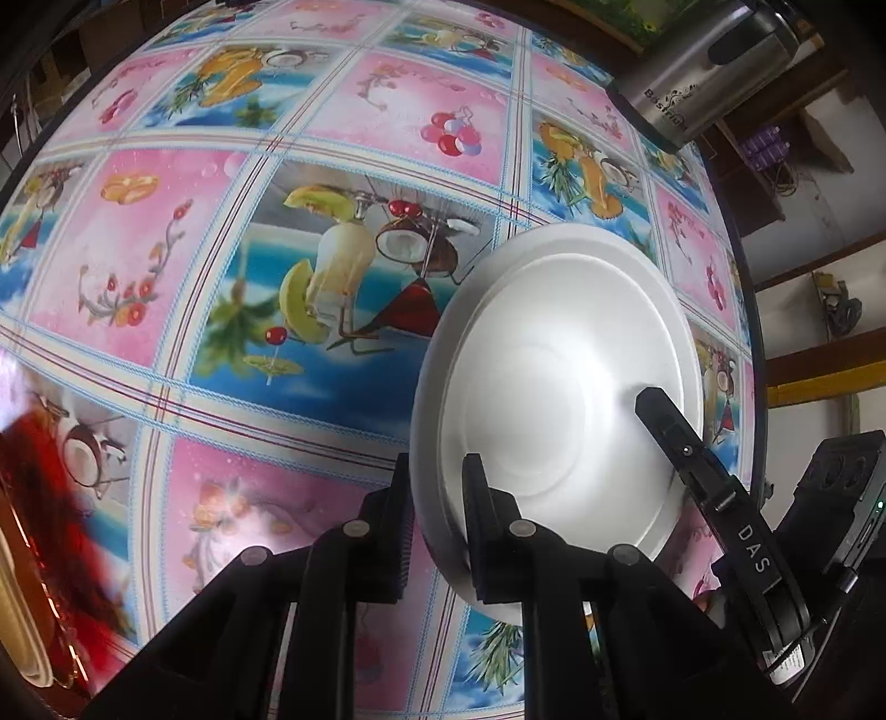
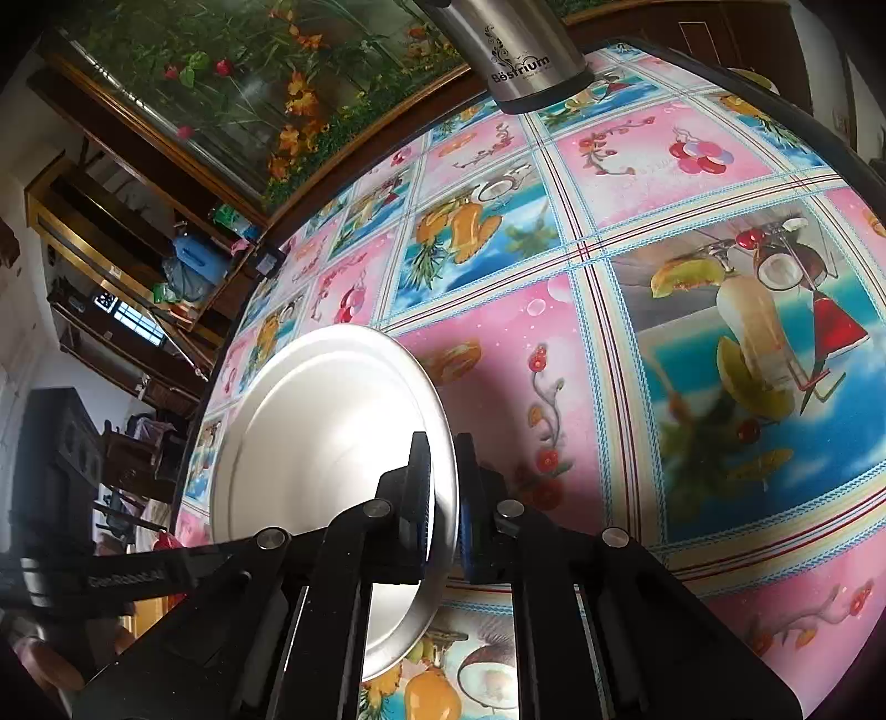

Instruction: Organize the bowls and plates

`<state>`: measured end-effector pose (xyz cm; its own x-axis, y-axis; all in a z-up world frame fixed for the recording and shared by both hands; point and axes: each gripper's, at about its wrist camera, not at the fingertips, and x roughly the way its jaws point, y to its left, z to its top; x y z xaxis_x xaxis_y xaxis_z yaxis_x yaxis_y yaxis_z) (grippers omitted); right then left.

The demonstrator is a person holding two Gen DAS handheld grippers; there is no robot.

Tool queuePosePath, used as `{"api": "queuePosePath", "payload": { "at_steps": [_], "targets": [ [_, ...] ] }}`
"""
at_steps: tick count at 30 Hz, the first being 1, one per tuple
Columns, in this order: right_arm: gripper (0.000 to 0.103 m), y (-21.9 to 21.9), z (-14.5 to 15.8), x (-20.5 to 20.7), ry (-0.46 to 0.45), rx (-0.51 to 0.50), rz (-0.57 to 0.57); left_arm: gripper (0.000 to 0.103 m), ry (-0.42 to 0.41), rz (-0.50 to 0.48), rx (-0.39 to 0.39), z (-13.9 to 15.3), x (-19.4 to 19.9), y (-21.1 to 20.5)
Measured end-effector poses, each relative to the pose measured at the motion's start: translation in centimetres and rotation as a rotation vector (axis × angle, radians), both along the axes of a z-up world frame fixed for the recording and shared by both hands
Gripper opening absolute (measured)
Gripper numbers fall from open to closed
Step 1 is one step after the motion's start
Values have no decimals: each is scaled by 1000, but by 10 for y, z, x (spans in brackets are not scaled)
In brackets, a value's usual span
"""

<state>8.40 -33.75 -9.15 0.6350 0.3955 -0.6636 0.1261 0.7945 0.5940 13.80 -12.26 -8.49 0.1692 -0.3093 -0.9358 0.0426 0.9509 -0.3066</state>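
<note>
Two grippers: both pinch one white plate (image 1: 559, 387) by its rim, from opposite sides.
Left gripper (image 1: 440, 526): fingers closed on the plate's near edge, one finger (image 1: 398, 531) outside the rim, the other on the plate's face.
Right gripper (image 2: 443, 504): fingers pressed onto the plate (image 2: 332, 443) rim, one on each side of the thin edge; in the left wrist view one of its black fingers (image 1: 681, 437) lies across the plate's far side.
Plate position: tilted steeply on edge, lifted above the bench (image 1: 343, 343); whether its lower rim touches the cloth I cannot tell.
Bench cover: glossy cloth printed with pink and blue fruit and cocktail squares.
Steel flask (image 2: 520, 50): stands upright at the bench's far edge, well apart from the plate.
Left edge, left wrist view: blurred red object (image 1: 50, 498), unclear what it is.
</note>
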Motion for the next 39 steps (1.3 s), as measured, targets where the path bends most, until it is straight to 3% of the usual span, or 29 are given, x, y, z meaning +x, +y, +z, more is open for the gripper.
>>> {"api": "queuePosePath", "payload": {
  "at_steps": [1,7,13,18,22,31,39],
  "targets": [
    [6,0,0,0,-3,5,1,10,-2,3,-8,-1,-1,1],
    [7,0,-3,-9,3,82,-21,10,-43,-16,-9,6,-12,5],
    [7,7,-5,-42,-18,171,-41,10,-115,-78,39,19,-39,6],
    [7,14,2,-73,-24,182,-38,10,-210,-152,91,30,-75,7],
    [7,30,27,-89,-58,151,-14,10,-276,-169,89,46,-97,25],
    [8,111,80,-91,-133,138,141,11,-446,-60,93,97,-134,121],
    [8,215,104,-73,-135,120,335,12,-477,89,108,112,-153,219]
  ]
}}
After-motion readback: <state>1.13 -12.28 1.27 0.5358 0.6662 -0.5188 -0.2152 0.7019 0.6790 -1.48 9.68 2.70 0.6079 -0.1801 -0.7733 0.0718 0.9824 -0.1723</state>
